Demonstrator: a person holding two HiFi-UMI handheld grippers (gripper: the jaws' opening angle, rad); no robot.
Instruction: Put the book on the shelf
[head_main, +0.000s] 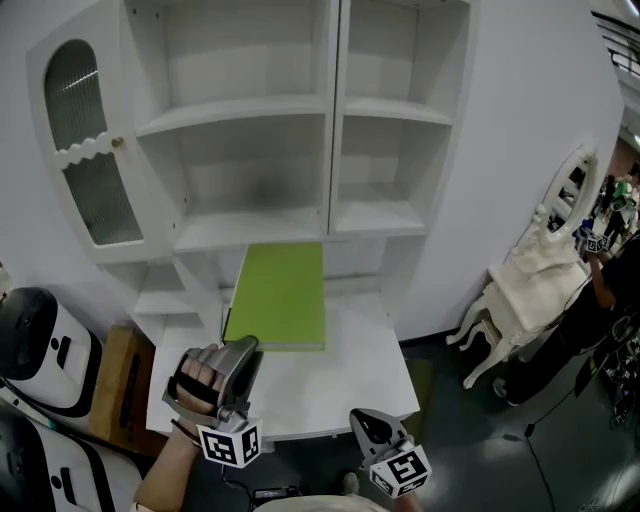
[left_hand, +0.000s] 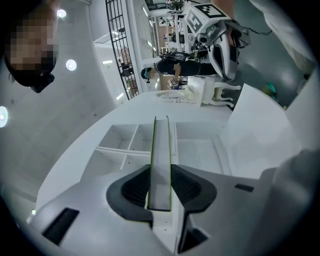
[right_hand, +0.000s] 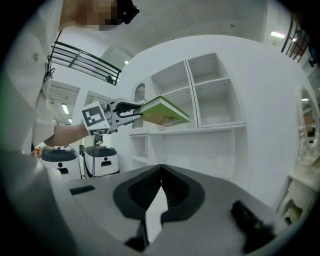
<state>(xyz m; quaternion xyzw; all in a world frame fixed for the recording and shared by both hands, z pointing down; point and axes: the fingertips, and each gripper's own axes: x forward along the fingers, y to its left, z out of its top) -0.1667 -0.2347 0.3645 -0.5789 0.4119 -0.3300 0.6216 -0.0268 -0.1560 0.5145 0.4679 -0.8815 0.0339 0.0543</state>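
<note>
Left tongs (head_main: 246, 350) hold green book (head_main: 278, 295) before white shelf (head_main: 250, 110).

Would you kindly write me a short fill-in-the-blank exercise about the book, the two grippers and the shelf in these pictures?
1. The left gripper is clamped on a ____ book.
2. The right gripper has its jaws ____, with nothing between them.
3. The book is held in front of the ____ shelf, not yet resting on it.

Missing words: green; shut; white.
</note>
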